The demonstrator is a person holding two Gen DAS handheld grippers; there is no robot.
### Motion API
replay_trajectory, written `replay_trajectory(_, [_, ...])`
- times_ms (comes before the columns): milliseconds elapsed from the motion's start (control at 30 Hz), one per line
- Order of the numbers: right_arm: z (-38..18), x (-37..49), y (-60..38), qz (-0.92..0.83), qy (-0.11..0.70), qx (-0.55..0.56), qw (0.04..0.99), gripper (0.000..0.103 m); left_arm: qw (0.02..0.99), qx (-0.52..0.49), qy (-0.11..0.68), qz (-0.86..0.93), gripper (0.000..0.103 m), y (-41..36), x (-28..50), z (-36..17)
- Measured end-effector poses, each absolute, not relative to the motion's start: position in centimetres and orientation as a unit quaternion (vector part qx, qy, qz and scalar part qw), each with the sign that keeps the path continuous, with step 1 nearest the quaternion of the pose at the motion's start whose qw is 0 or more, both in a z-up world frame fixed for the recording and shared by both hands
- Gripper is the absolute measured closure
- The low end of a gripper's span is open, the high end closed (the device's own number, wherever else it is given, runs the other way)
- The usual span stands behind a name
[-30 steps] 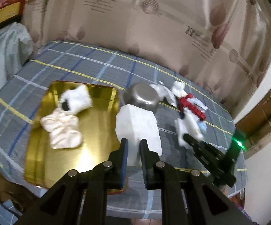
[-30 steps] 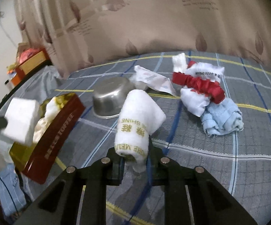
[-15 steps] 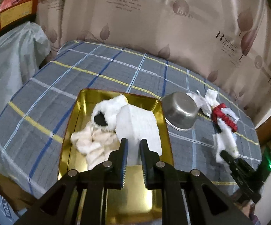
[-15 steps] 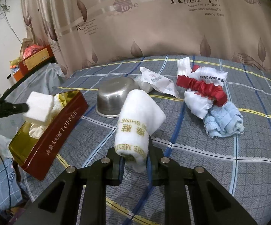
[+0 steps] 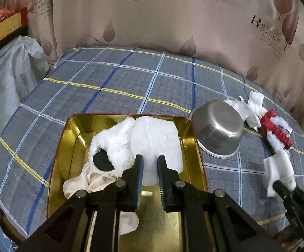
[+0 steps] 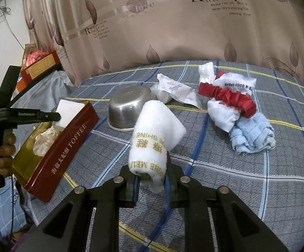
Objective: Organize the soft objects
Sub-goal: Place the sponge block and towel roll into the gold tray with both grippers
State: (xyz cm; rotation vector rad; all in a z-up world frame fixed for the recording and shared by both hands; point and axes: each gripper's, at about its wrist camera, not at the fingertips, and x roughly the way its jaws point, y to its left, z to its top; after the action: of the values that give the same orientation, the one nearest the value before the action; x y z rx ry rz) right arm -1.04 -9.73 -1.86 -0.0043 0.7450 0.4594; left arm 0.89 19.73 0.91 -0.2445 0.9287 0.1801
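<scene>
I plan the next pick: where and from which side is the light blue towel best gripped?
The light blue towel lies crumpled flat on the bed, touching the white cloth with the red band. Probably best: come from above on its near side, away from that cloth, and pinch a raised fold.

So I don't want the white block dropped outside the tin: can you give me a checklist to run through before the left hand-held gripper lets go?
1. White foam block over the gold tin: ok.
2. Left hand-held gripper jaws opening, block between them: ok.
3. Block resting on the tin floor: cannot tell.
4. Steel bowl outside the tin, beside its rim: ok.
5. Right hand-held gripper shut on the rolled white towel, away from the tin: ok.
</scene>
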Motion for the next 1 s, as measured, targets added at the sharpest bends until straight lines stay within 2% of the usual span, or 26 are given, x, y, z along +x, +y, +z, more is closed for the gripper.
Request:
replay_trajectory(233, [-1.9, -1.1, -9.7, 0.222, 0.361, -0.001, 0.906, 0.085, 0.878, -0.090, 0.461, 0.085, 0.079, 18.9, 1.9, 0.2])
replay_trajectory(300, [-1.9, -1.0, -9.7, 0.222, 0.362, -0.001, 0.905, 0.085, 0.877, -0.087, 0.463, 0.091, 0.072, 18.8, 1.9, 0.1])
replay_trajectory(467, [-1.9, -1.0, -9.7, 0.222, 0.363, 0.000, 0.905, 0.085, 0.883, -0.102, 0.448, 0.099, 0.062, 19.0, 0.8, 1.0])
replay_trajectory(733, [-2.0, -0.9, -9.8, 0.223, 0.363, -0.001, 0.905, 0.085, 0.887, -0.142, 0.429, 0.095, 0.061, 18.9, -3.2, 2.9])
replay_trajectory(1000, [-1.9, -0.8, -9.3, 0.219, 0.374, -0.018, 0.901, 0.085, 0.894, -0.117, 0.405, 0.151, 0.061, 17.2, -9.1, 3.7])
